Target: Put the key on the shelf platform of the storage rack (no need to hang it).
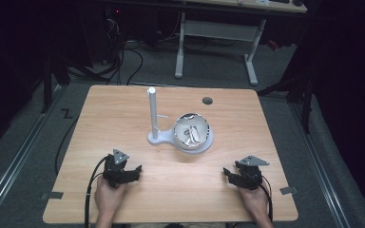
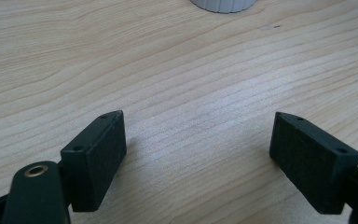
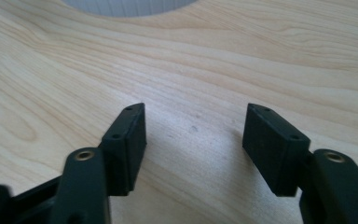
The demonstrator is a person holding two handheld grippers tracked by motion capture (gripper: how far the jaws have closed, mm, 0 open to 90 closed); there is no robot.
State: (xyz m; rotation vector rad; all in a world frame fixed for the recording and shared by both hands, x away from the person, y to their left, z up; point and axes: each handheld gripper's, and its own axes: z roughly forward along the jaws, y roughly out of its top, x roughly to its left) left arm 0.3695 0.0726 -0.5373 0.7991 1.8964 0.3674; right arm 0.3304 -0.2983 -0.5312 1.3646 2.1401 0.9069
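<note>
A white stand [image 1: 152,114] with an upright post and a short side peg rises from the middle of the wooden table [image 1: 123,104]. Against its base leans a round white bowl [image 1: 193,134] with shiny crumpled material inside. My left gripper [image 1: 134,172] lies low over the table's near left, jaws wide apart over bare wood [image 2: 198,119]. My right gripper [image 1: 229,174] lies at the near right, also open with nothing between its jaws [image 3: 196,109]. A white rounded edge [image 2: 221,4] shows at the top of the left gripper view, and another white edge [image 3: 126,5] in the right gripper view.
A dark round grommet [image 1: 207,100] sits near the table's far edge. Behind the table stands a white desk frame [image 1: 216,33] amid cables on the floor. Bare wood lies between the two grippers and the stand.
</note>
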